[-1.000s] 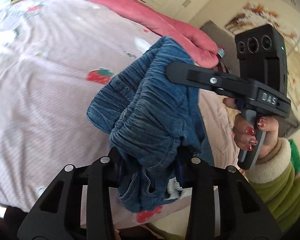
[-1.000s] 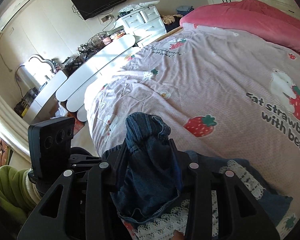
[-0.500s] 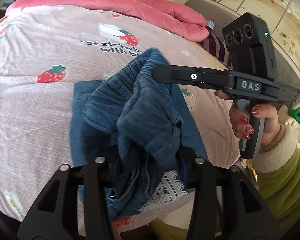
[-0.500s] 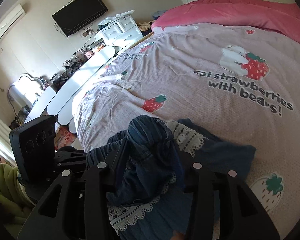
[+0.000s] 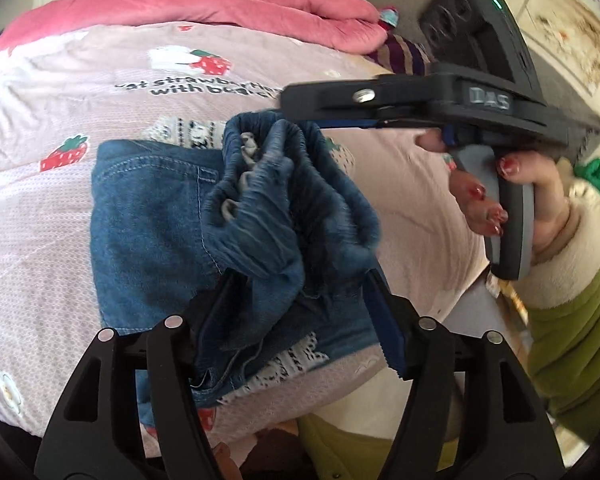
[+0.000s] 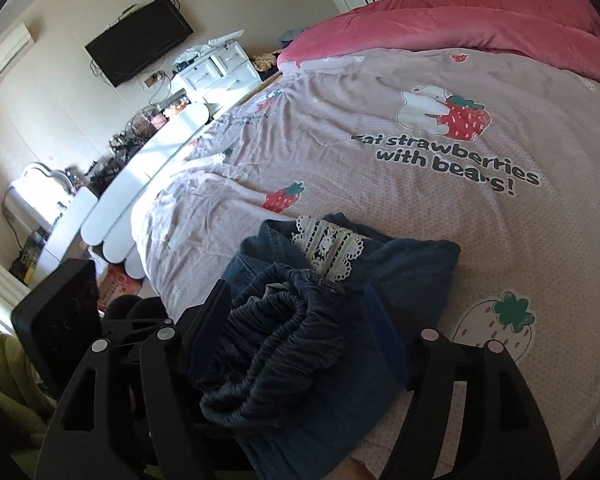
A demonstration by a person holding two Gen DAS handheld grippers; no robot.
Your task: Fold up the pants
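Blue denim pants (image 5: 152, 220) with white lace trim (image 6: 328, 250) lie folded near the front edge of a pink strawberry-print bed (image 5: 60, 92). The gathered waistband (image 5: 268, 200) bunches up between the fingers of my left gripper (image 5: 296, 312), whose jaws stand wide apart around it. My right gripper (image 6: 300, 344) also stands open, the waistband (image 6: 276, 344) resting loosely between its fingers. In the left wrist view the right gripper's body (image 5: 440, 100) reaches in from the right, held by a hand with red nails.
A pink duvet (image 6: 480, 20) is piled at the far side of the bed. A white scalloped footboard (image 6: 148, 172), a white dresser (image 6: 216, 68) and a wall TV (image 6: 140, 40) stand beyond the bed's left side. The bed edge runs just below the pants.
Both grippers lowered the pants onto the bed and their jaws opened wide, letting go of the waistband. The pants now lie on the bedspread.
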